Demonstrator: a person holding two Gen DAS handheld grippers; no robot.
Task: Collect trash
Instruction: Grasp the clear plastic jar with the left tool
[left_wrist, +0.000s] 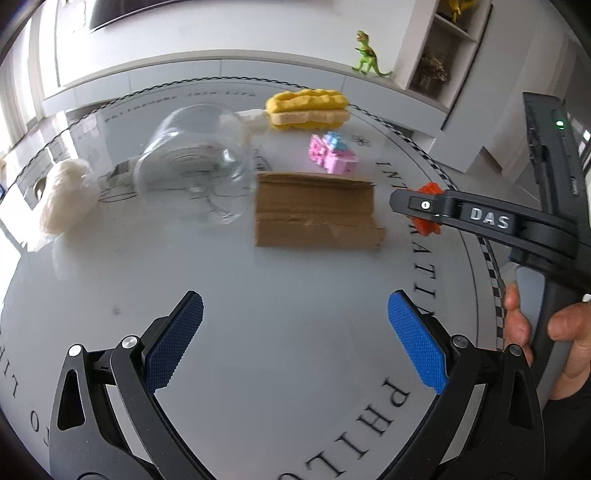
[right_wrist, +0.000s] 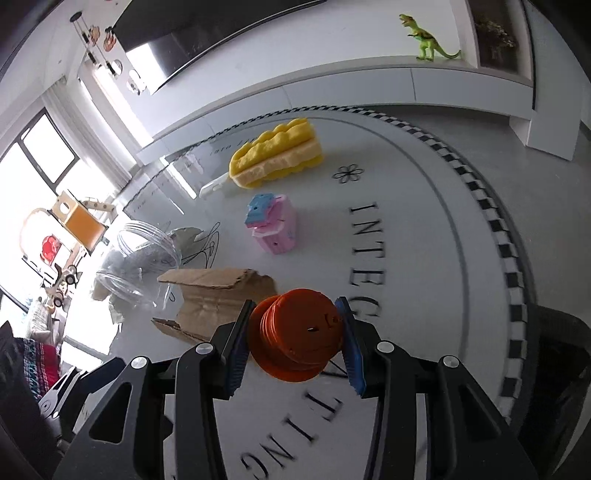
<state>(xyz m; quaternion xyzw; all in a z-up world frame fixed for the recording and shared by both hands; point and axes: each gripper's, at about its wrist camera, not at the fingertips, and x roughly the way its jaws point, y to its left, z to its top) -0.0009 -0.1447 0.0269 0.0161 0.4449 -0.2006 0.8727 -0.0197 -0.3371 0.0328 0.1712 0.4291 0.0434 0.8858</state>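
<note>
My right gripper (right_wrist: 293, 341) is shut on an orange plastic spool-shaped piece (right_wrist: 295, 332), held just above the round white table (right_wrist: 424, 221). In the left wrist view the right gripper (left_wrist: 413, 201) reaches in from the right with the orange piece (left_wrist: 428, 212) behind its finger. My left gripper (left_wrist: 295, 339) is open and empty over the table's near side. Ahead of it lie a torn piece of brown cardboard (left_wrist: 314, 214), a clear plastic jar on its side (left_wrist: 195, 170) and a crumpled white wad (left_wrist: 64, 195). The cardboard (right_wrist: 218, 295) and jar (right_wrist: 140, 262) also show in the right wrist view.
A yellow sponge brush with a white handle (left_wrist: 306, 109) and a pink and blue toy block (left_wrist: 332, 153) lie farther back on the table. A green toy dinosaur (left_wrist: 367, 55) stands on a white cabinet behind. A dark bag (right_wrist: 557, 373) shows beyond the table's right edge.
</note>
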